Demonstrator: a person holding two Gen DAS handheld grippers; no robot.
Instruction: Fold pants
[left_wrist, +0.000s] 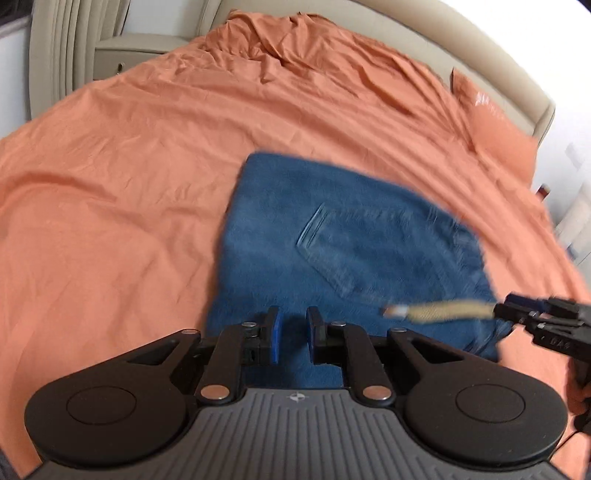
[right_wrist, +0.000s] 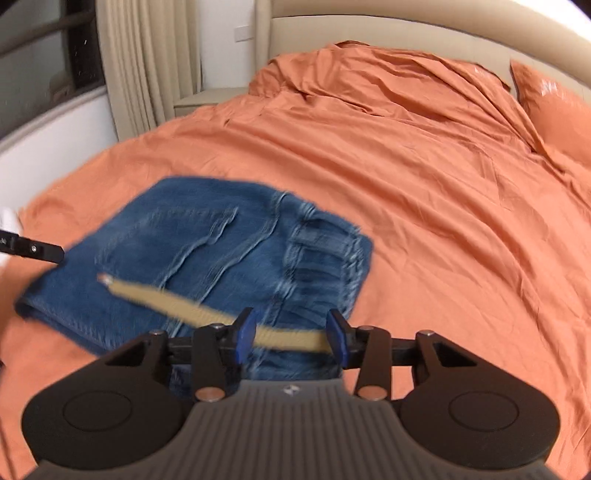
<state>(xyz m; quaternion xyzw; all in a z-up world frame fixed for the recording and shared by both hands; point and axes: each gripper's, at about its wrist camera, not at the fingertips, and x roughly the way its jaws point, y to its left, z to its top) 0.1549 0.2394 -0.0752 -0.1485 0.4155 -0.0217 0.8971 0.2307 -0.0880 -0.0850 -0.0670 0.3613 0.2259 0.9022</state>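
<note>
The jeans (right_wrist: 207, 266) are folded into a compact blue square on the orange bedsheet (right_wrist: 424, 177), well short of the pillow (right_wrist: 554, 107) near the headboard. The left hand-held gripper (left_wrist: 292, 334) hangs over their near edge, jaws a small gap apart with nothing pinched. The right hand-held gripper (right_wrist: 291, 338) has jaws apart, a tan drawstring (right_wrist: 177, 301) running between them; can't tell whether the pads actually press it.
</note>
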